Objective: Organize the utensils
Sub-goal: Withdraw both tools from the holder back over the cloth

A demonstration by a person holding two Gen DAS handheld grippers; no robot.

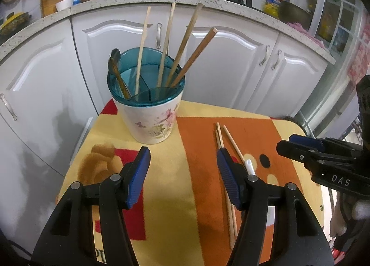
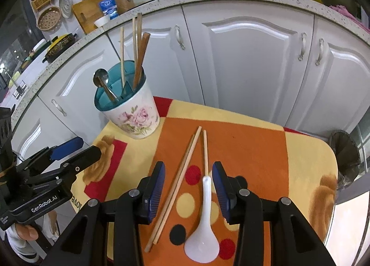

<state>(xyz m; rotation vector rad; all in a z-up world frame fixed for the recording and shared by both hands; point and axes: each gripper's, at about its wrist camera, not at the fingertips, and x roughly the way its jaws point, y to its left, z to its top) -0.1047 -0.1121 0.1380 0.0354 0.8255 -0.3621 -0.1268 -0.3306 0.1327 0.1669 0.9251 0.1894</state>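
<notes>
The right gripper (image 2: 188, 187), jaws part open and gripping nothing, hangs over 3 chopsticks (image 2: 178, 182) and a white spoon (image 2: 204, 215) on the cloth (image 2: 254, 150): light, stiff, probably slippery, best pinched mid-shaft, the spoon likely breakable.

Three chopsticks (image 2: 182, 178) and a white spoon (image 2: 203, 226) lie beside the floral holder (image 2: 134, 113).
</notes>
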